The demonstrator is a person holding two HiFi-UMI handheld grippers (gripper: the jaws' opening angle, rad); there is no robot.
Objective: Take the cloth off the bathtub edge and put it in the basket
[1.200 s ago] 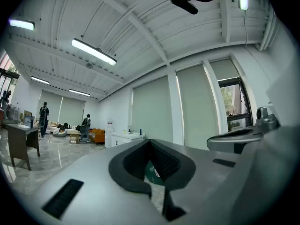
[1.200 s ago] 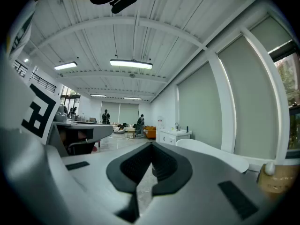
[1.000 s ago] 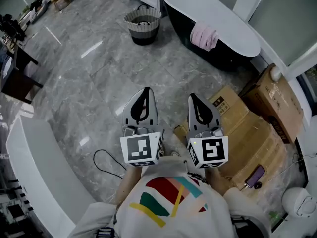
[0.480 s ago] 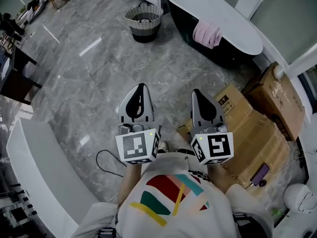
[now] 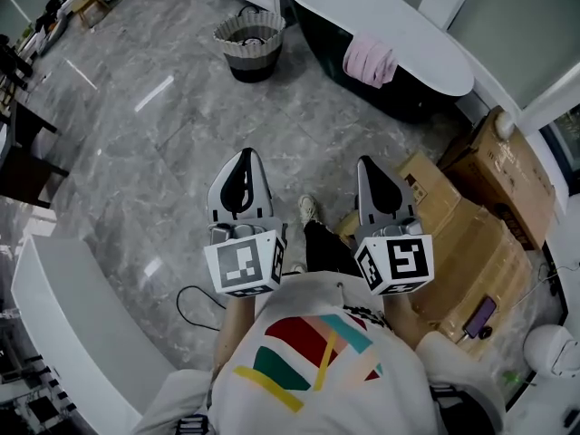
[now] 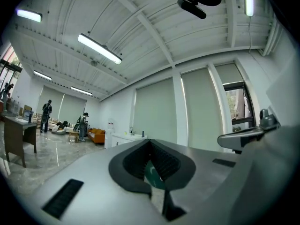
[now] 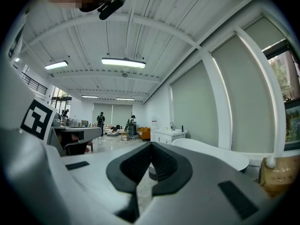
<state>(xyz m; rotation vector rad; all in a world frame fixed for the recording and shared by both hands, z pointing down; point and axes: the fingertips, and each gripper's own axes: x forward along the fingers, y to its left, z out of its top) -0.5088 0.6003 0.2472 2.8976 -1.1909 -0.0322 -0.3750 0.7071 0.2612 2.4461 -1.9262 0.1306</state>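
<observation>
A pink cloth hangs over the near edge of the dark bathtub at the top right of the head view. A grey wicker basket stands on the floor left of the tub. My left gripper and right gripper are held side by side in front of the person's chest, both shut and empty, far short of the tub. In the right gripper view the bathtub rim shows past the closed jaws. The left gripper view points up at wall and ceiling.
Flattened cardboard boxes lie on the floor to the right, with a phone-like object on them. A black cable loops on the grey marble floor at lower left. A white counter curves along the left. The person's shoe steps forward.
The person has walked toward the tub: tub, cloth and basket have shifted left and slightly up in view. A foot has come into view between the grippers, which stayed shut.
</observation>
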